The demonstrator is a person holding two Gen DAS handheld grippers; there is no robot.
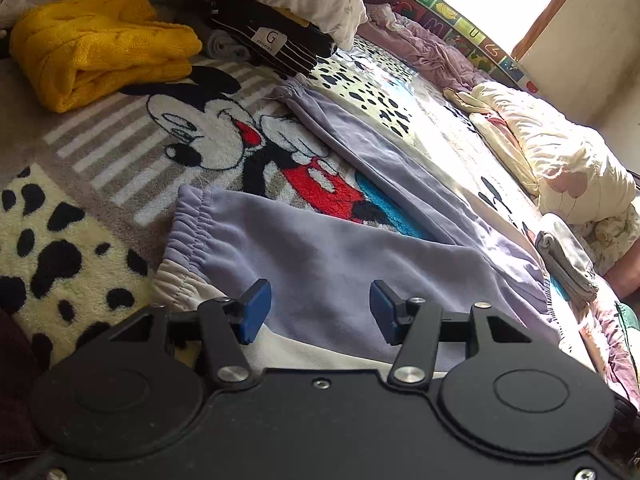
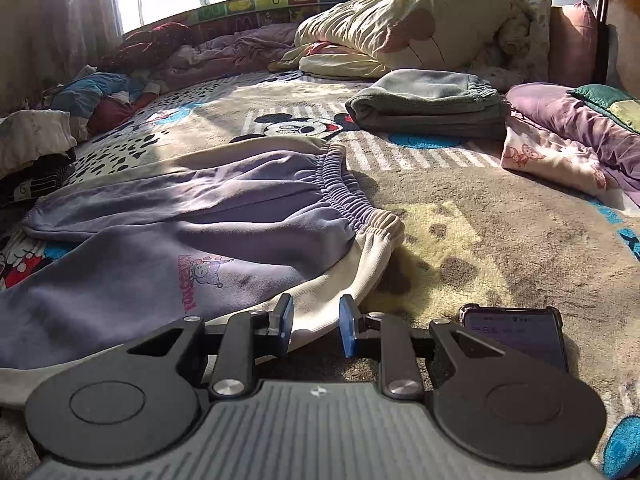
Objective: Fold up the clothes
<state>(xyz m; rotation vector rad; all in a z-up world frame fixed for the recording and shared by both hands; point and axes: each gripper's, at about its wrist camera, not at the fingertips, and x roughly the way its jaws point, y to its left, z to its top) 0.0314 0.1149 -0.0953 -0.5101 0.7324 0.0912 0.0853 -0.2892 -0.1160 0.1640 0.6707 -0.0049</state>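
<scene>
Lavender sweatpants (image 1: 320, 248) with white side stripes lie flat on a cartoon-mouse blanket (image 1: 208, 140), legs spread apart. My left gripper (image 1: 318, 312) is open, hovering just above one leg near its elastic cuff (image 1: 188, 224). In the right wrist view the same pants (image 2: 168, 232) show their elastic waistband (image 2: 352, 200) and a small cartoon print. My right gripper (image 2: 316, 326) is open, its jaws on either side of the white stripe edge (image 2: 320, 300) near the waistband, not closed on it.
A folded yellow sweater (image 1: 100, 48) and a folded black striped garment (image 1: 268, 44) lie at the far left. A folded grey garment (image 2: 428, 108) and rumpled cream bedding (image 2: 404, 24) lie beyond. A phone (image 2: 516, 336) rests on the blanket beside my right gripper.
</scene>
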